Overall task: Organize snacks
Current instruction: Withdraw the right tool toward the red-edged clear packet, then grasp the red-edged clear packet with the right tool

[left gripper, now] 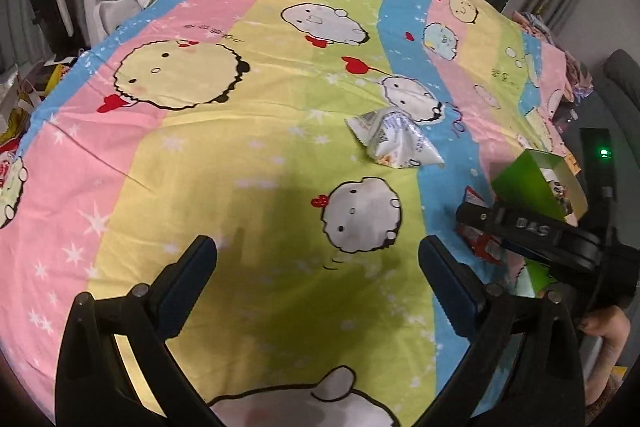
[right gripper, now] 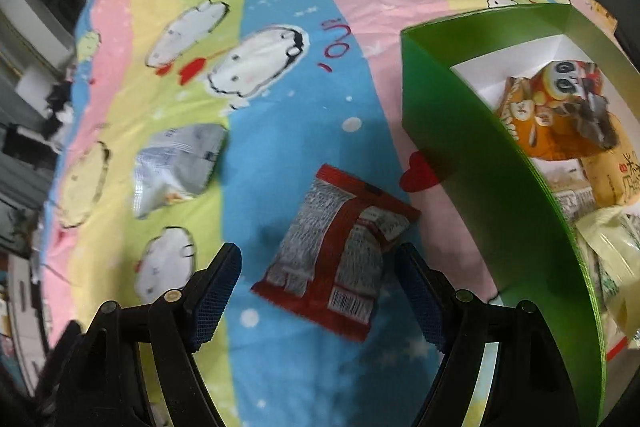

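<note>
- Green cardboard box (right gripper: 500, 187): stands on the bed at the right of the right wrist view, open side up, white inside; it holds an orange panda packet (right gripper: 560, 115), a yellow packet (right gripper: 616, 179) and a pale one nearer the camera. In the left wrist view it shows small at the right edge.
- Striped cartoon bedsheet (left gripper: 200, 147): pink, yellow, green and blue bands; soft, lightly creased, the surface for all loose items.
- Red packet (right gripper: 332, 247): lies flat, back side up with barcode showing, on the blue band just left of the box. It sits ahead of the right gripper (right gripper: 318, 285), between the lines of its two fingers, apparently not touched.
- Silver packet (left gripper: 396, 139): crumpled, on the green band, well apart from the box; far and slightly right of the left gripper (left gripper: 318, 267). Seen blurred at the left of the right wrist view.
- Right gripper: jaws spread wide, nothing clamped, angled down over the red packet.
- Left gripper: jaws fully apart, empty, only sheet between them.
- Step in hand, as judged: picking the red packet for the box. Advice: lower until both pads bracket the packet's short sides, pinch the body rather than the sheet beneath, lift clear of the box's near wall before carrying right.
- Risk: fabric may bunch into the pinch; the slick film may slip.
</note>
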A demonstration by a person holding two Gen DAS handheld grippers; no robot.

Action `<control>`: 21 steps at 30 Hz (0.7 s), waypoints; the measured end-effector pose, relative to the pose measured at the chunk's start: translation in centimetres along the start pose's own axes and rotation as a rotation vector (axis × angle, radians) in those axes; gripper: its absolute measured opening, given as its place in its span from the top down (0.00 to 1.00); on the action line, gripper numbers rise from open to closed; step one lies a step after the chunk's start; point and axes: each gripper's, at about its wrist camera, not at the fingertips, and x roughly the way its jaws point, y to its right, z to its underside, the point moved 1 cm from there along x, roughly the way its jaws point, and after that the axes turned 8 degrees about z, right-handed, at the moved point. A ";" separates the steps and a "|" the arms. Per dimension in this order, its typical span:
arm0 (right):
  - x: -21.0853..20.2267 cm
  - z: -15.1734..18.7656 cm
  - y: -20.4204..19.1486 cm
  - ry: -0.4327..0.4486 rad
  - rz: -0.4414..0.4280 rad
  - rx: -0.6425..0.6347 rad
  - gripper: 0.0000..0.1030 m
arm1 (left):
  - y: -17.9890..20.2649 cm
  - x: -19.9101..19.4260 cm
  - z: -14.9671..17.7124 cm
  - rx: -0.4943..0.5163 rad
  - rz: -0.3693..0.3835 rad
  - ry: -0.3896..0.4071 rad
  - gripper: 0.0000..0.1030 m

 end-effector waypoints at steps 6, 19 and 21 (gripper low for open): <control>-0.1 0.4 -1.1 0.080 0.111 -0.111 0.46 | -0.7 -0.2 -0.1 -0.024 0.002 0.002 0.02; -3.7 5.3 -4.3 -0.039 -0.225 -0.393 0.47 | -1.6 -0.8 -0.4 -0.066 -0.021 0.008 0.02; -3.9 5.8 -4.6 -0.055 -0.244 -0.403 0.46 | -1.5 -0.7 -0.3 -0.067 -0.017 -0.001 0.02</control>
